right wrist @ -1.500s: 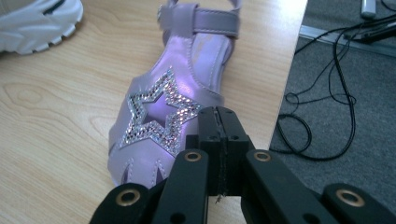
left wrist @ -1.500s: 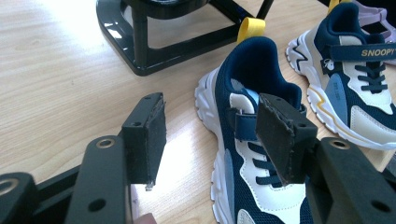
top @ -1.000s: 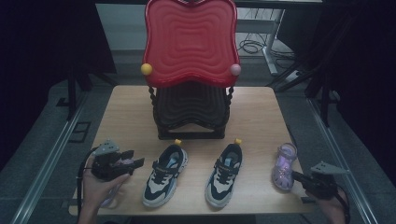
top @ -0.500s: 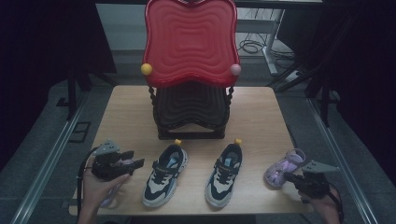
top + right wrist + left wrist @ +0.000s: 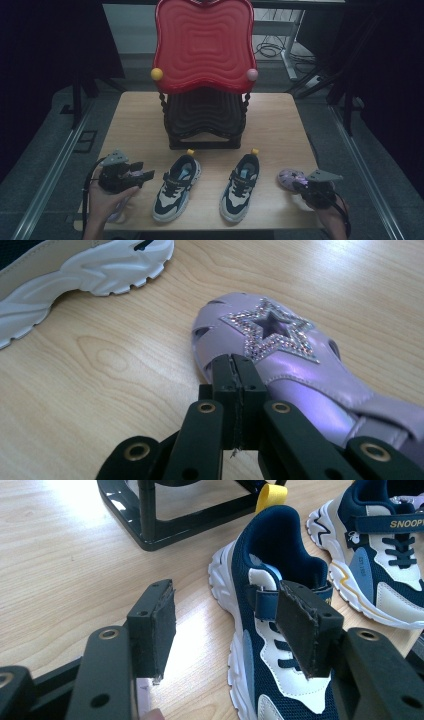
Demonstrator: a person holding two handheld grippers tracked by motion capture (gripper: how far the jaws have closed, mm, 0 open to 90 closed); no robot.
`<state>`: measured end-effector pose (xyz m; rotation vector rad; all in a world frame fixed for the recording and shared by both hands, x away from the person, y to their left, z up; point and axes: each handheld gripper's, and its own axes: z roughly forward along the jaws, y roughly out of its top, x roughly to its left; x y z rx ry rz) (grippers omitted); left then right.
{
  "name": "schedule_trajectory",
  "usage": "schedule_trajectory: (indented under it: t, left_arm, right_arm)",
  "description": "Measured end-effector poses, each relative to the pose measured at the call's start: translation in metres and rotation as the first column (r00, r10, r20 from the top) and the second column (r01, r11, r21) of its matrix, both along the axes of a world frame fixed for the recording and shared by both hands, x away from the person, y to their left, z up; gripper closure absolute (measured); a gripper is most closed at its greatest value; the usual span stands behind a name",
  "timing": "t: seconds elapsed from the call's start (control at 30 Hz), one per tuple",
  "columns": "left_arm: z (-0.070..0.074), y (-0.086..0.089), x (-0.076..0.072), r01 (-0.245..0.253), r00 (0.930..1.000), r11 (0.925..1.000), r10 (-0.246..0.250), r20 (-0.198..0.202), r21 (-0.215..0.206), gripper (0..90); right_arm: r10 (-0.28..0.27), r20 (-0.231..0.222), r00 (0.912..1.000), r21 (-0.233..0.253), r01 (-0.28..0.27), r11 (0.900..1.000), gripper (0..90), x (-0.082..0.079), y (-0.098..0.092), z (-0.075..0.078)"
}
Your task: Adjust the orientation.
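Change since the earlier frames: the purple sandal (image 5: 291,177) has been swung from pointing away to lying crosswise near the table's right front corner, with the right gripper (image 5: 306,186) brought in against it; the left gripper (image 5: 142,176) has stayed put.

Table (image 5: 280,120): pale wood, open room at both sides of the rack and along the back; the front edge is crowded.

Rack (image 5: 204,120): black, wavy, at centre rear, under a red scalloped board (image 5: 202,45) with one yellow and one pink ball.

Left sneaker (image 5: 280,630), right sneaker (image 5: 241,187): navy, white and beige, yellow heel tabs, side by side in the front row.

Purple sandal (image 5: 295,360): glossy lilac, cut-out toe, rhinestone star with a star-shaped hole; just right of the right sneaker, close to the right edge.

Left gripper (image 5: 235,625): jaws held wide apart, nothing between them, just left of the left sneaker.

Right gripper (image 5: 235,372): jaws pressed together, nothing seen between them, tips at the sandal's side
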<state>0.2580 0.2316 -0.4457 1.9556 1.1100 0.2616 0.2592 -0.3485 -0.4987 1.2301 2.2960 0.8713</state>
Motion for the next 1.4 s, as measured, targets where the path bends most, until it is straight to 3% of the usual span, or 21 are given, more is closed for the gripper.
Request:
schedule_trajectory:
  t: [0.17, 0.5, 0.63, 0.73, 0.8, 0.93, 1.23, 1.4]
  left_arm:
    - [0.000, -0.001, 0.000, 0.001, 1.0000, 1.0000, -0.001, -0.002, 0.002, 41.3]
    - [-0.001, -0.001, 0.001, -0.001, 1.0000, 1.0000, 0.001, -0.004, 0.004, 41.2]
    - [-0.002, -0.001, 0.001, 0.000, 1.0000, 1.0000, 0.000, -0.008, 0.007, 41.2]
    - [-0.001, 0.000, 0.001, 0.000, 1.0000, 1.0000, 0.000, -0.006, 0.007, 41.2]
    - [-0.001, 0.000, 0.001, -0.003, 1.0000, 1.0000, 0.003, -0.007, 0.007, 41.2]
    - [-0.001, 0.002, 0.000, -0.007, 1.0000, 1.0000, 0.007, -0.005, 0.006, 41.2]
    - [0.002, 0.007, -0.003, -0.019, 0.9998, 0.9998, 0.019, 0.005, 0.004, 41.2]
    - [0.003, 0.012, -0.003, -0.035, 0.9994, 0.9994, 0.035, 0.004, 0.002, 41.3]
  right_arm:
    - [-0.019, 0.013, 0.9997, -0.007, 0.019, 1.000, 89.7, 0.005, 0.007, -0.001]
    - [-0.067, 0.042, 0.9968, -0.074, 0.070, 0.995, 89.7, 0.015, 0.024, -0.002]
    - [-0.062, 0.042, 0.9972, -0.086, 0.065, 0.994, 89.5, 0.017, 0.028, -0.003]
    - [-0.056, 0.037, 0.9978, -0.074, 0.058, 0.996, 88.4, 0.017, 0.029, -0.003]
    - [-0.046, 0.038, 0.9982, -0.029, 0.048, 0.998, 87.7, 0.016, 0.027, 0.000]
    - [-0.042, 0.052, 0.9978, 0.014, 0.041, 0.999, 87.5, 0.013, 0.022, 0.006]
    - [-0.032, 0.103, 0.9942, 0.113, 0.020, 0.993, 85.4, 0.001, 0.005, 0.029]
    - [-0.017, 0.116, 0.9931, 0.128, 0.002, 0.992, 84.6, 0.000, 0.002, 0.031]
